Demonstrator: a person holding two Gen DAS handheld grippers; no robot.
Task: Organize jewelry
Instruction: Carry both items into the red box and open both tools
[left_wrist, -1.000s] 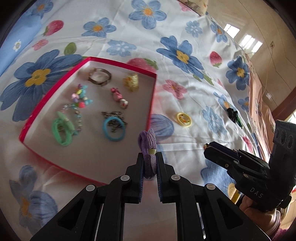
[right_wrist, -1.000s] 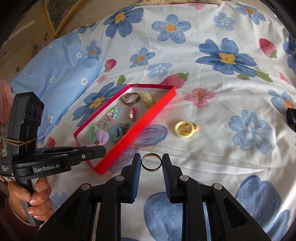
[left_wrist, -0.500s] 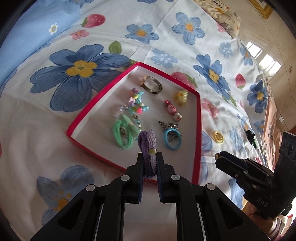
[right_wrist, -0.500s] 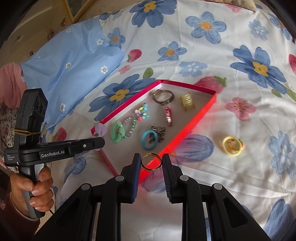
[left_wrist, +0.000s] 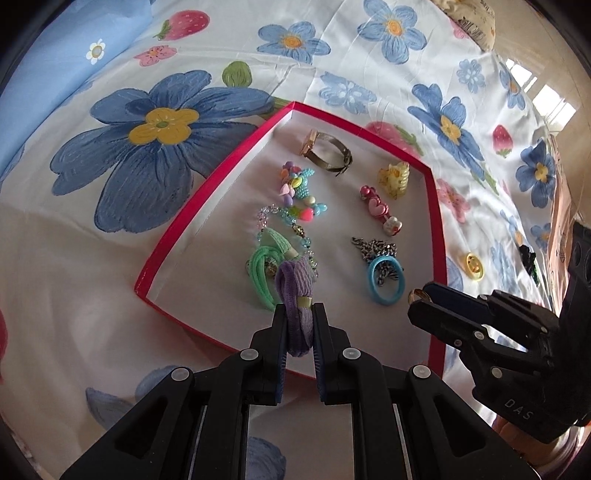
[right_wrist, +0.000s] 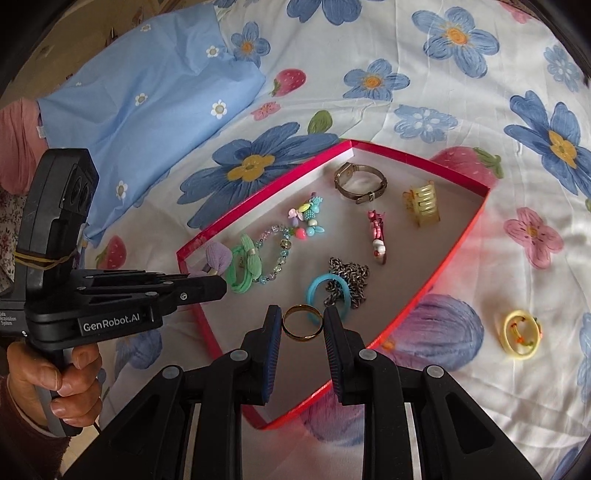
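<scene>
Already, most pieces lie in the red box (right_wrist: 458, 236), among them a watch (right_wrist: 360, 182) and a blue ring (right_wrist: 327, 295); a yellow ring (right_wrist: 521, 334) waits outside on the flowered sheet (right_wrist: 461, 110). Above the box's near end, the left gripper (left_wrist: 298, 321) pinches a purple hair tie (left_wrist: 295, 291), while the right gripper (right_wrist: 303, 326), level beside it, clasps a gold ring (right_wrist: 303, 326) between half-closed fingers.

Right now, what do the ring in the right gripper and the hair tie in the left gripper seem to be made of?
Ring: it looks like polished gold-coloured metal, since the thin band shines; real gold or plating cannot be told.
Hair tie: it seems to be soft purple knitted fabric, matte, with a ribbed weave and a small pale band.
</scene>
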